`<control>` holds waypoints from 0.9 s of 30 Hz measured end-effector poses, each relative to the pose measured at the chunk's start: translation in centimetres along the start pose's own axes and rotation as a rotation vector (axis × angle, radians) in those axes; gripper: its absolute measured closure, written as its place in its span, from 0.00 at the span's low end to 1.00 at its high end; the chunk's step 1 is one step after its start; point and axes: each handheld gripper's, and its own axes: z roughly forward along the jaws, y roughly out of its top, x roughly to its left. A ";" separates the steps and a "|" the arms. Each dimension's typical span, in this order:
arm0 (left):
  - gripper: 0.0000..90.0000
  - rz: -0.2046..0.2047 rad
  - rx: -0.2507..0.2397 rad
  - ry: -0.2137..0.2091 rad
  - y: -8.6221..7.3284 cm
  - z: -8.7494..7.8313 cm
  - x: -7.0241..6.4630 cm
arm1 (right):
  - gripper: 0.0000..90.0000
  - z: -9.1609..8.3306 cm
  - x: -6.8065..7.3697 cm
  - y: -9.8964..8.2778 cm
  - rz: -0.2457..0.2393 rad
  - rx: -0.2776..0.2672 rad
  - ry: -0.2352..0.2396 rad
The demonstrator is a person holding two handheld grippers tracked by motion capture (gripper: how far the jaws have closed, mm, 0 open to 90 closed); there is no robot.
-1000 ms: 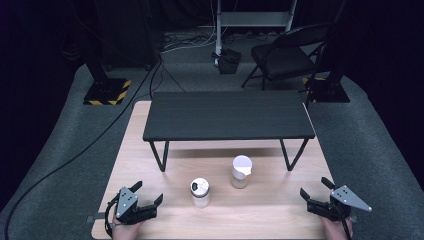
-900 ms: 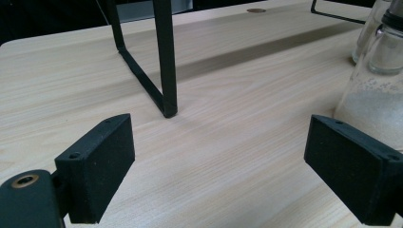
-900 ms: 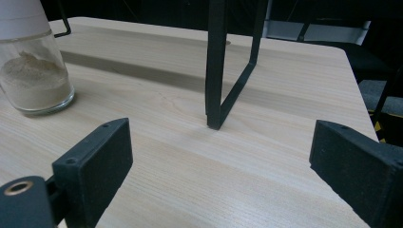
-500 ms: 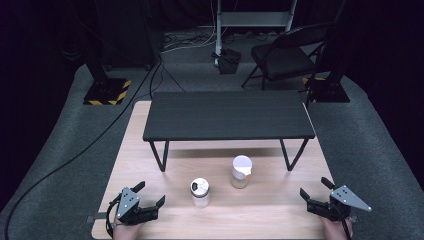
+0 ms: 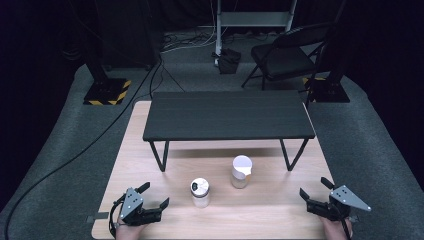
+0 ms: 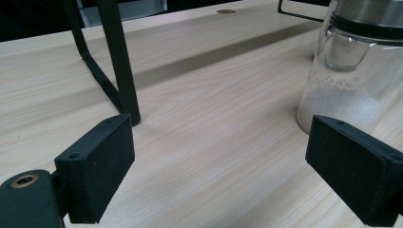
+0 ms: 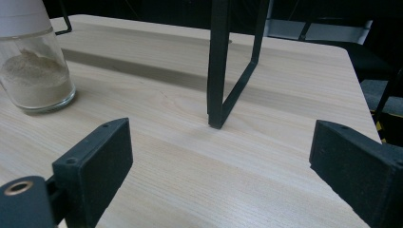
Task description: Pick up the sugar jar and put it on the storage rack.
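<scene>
Two glass jars stand on the light wooden table. The nearer one, a shaker jar with a metal perforated lid, holds white grains. The other, a white-lidded jar, holds beige powder. My left gripper rests at the table's front left, open and empty, with the shaker jar just ahead to its right. At the front right my right gripper is open too, nothing between its jaws, the white-lidded jar well off to its left.
A low black bench-like shelf on thin metal legs spans the far half of the table. Beyond the table are a folding chair, stand bases and cables on grey carpet.
</scene>
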 end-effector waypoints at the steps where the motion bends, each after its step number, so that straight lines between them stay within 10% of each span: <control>1: 0.10 0.003 0.001 -0.004 0.0 0.0 0.0 | 0.07 0.0 0.0 0.0 0.001 0.000 0.000; 27: 0.10 0.041 0.010 -0.093 0.6 1.3 -0.9 | 0.07 0.0 0.0 0.1 0.000 0.004 0.002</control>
